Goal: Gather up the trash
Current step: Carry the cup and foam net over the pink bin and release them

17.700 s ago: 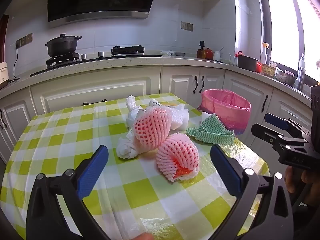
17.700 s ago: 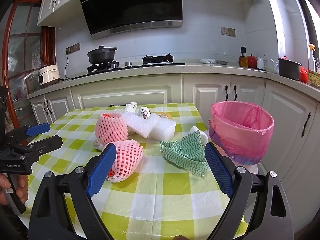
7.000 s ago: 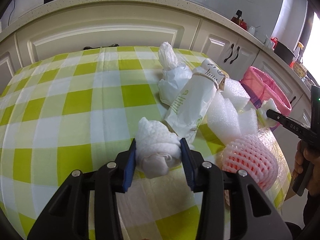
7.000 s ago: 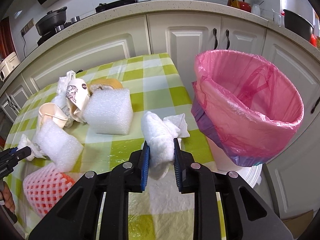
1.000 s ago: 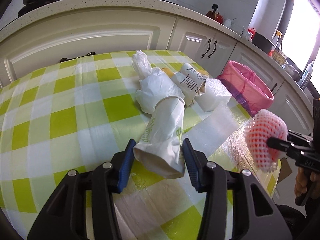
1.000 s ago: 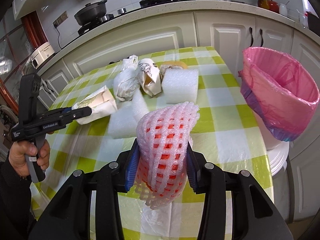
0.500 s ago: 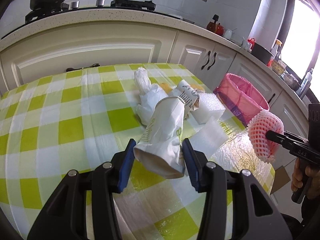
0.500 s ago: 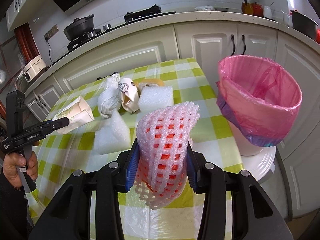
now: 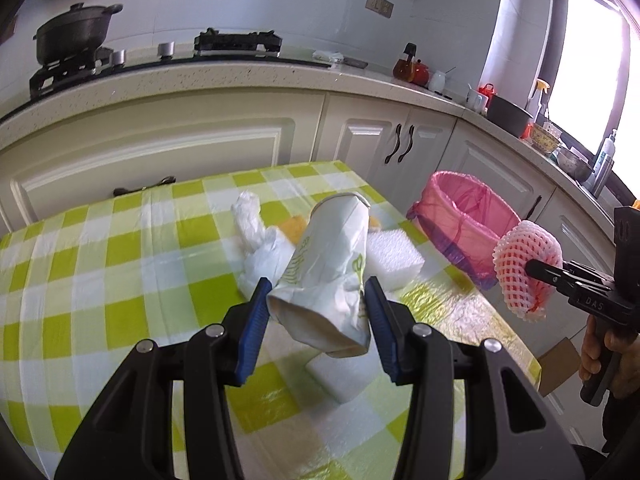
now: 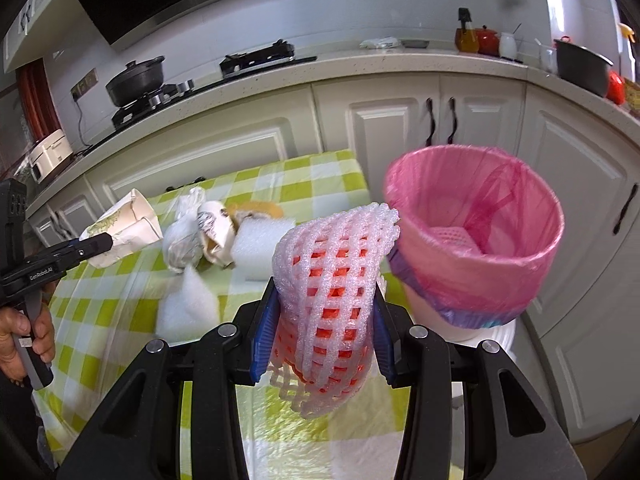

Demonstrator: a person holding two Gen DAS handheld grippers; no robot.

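We are in the carrying step of the trash collection: both tools are loaded and nothing is dropped yet. Our right gripper (image 10: 322, 332) is clamped on a pink foam fruit net with an orange inside (image 10: 332, 300), held in the lower middle of the right wrist view, just left of the round bin lined with a pink plastic bag (image 10: 476, 240), which fills the right half of that frame and already holds some pink and white pieces. Our left gripper (image 9: 316, 320) is clamped on a crushed white paper cup with green print (image 9: 328, 276), in the centre of the left wrist view, lifted above the table. We judge that the next move calls for bringing the net over the open mouth of the bin, then letting the jaws part so it falls inside, not on the rim; the cup should follow the same way. The table with a green and white checked cloth under clear plastic (image 9: 100, 280) still carries trash: a white plastic bag (image 9: 256, 240), white foam blocks (image 9: 394, 256), and a second printed paper cup (image 10: 216, 228). Behind, in the upper part of both frames, we see cream kitchen cabinets (image 9: 160, 148), a speckled counter with a black pot on the gas stove (image 9: 72, 36), and a bright window (image 9: 592, 60) at the upper right.
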